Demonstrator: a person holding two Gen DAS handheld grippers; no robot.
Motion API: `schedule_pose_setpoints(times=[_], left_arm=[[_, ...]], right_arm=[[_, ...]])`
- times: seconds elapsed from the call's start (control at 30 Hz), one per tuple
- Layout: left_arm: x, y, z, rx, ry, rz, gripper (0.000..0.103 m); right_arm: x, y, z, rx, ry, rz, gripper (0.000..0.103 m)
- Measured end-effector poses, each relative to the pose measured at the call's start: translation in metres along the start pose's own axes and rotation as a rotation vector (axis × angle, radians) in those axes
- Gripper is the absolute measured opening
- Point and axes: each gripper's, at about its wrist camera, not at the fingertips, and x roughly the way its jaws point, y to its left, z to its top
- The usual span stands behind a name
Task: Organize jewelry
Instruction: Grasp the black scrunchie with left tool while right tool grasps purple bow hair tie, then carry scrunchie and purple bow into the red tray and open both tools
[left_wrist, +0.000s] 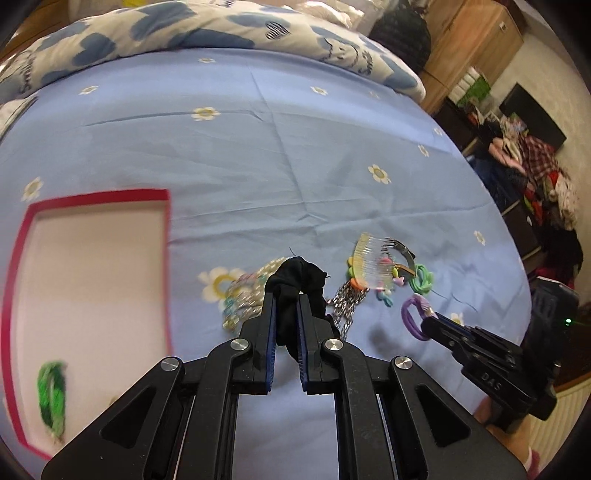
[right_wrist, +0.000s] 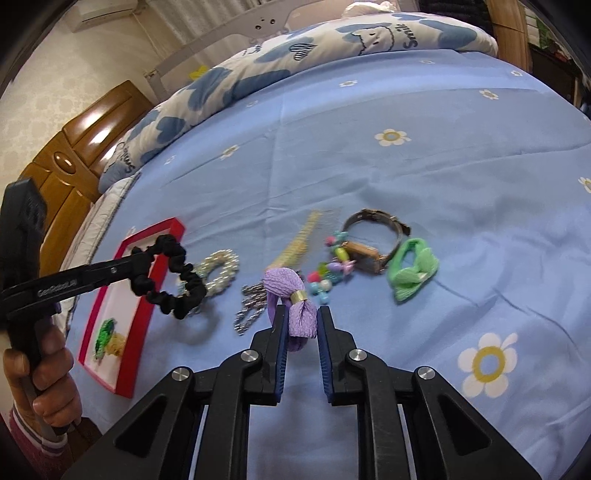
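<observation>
My left gripper (left_wrist: 287, 297) is shut on a black scrunchie (left_wrist: 295, 284) and holds it above the bed, near the red-rimmed tray (left_wrist: 162, 192); the scrunchie also shows in the right wrist view (right_wrist: 173, 277). My right gripper (right_wrist: 300, 314) is shut on a purple hair tie (right_wrist: 295, 295), which also shows in the left wrist view (left_wrist: 415, 317). On the blue sheet lie a pearl bracelet (right_wrist: 218, 271), a silver chain (right_wrist: 251, 306), a clear comb (left_wrist: 371, 264), a beaded bracelet (right_wrist: 332, 266), a watch (right_wrist: 373, 240) and a green hair tie (right_wrist: 413, 271). A green band (left_wrist: 51, 391) lies in the tray.
A folded quilt (left_wrist: 207, 26) with blue hearts lies at the far side of the bed. A wooden headboard (right_wrist: 74, 155) stands left. Clothes pile (left_wrist: 543, 184) and furniture stand beyond the bed's right edge. A yellow item (right_wrist: 116, 343) lies beside the green band in the tray.
</observation>
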Motion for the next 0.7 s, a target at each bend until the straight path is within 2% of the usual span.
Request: schedule_pose_setpoints(times=[0.23, 0.7], left_arm=[[-0.036, 0.032, -0.02, -0.08, -0.041, 0.004, 0.008], [-0.081, 0.099, -0.048, -0.216, -0.109, 0.071, 0.008]], right_arm=[[0.005, 0.037, -0.005, -0.048, 0.027, 0.057, 0.015], [0.024, 0.114, -0.011, -0.177, 0.087, 0.156, 0.015]])
